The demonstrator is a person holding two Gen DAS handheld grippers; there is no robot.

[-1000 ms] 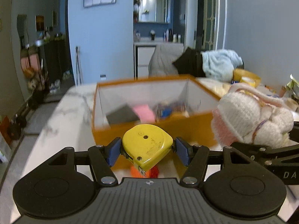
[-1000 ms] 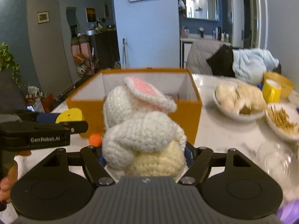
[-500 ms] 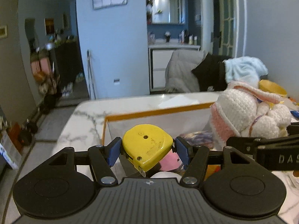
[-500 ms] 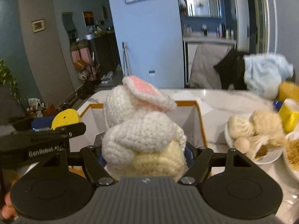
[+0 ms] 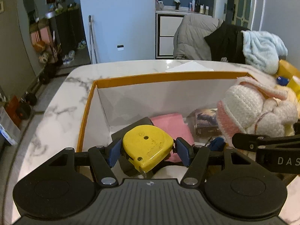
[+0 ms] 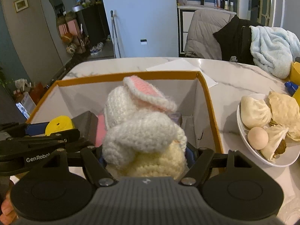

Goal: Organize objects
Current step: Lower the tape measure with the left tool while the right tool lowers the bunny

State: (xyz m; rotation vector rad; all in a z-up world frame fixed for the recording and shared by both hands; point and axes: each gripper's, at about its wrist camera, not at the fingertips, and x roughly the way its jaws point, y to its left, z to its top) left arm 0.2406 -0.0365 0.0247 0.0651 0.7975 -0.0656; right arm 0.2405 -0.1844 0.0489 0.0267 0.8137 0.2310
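Inside orange box (image 5: 168,76): pink pad (image 5: 172,125), dark book (image 5: 205,120), below clamped tape measure (image 5: 148,146).

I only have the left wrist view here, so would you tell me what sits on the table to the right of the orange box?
Observer: A white bowl of steamed buns and an egg stands just right of the orange box.
Operator: Thanks. How is the crochet bunny held?
Observer: The right gripper is shut on the crochet bunny by its cream base, ear flopped forward, above the box opening.
Operator: Is anyone's hand visible?
Observer: Only fingertips at the lower left edge of the right wrist view.
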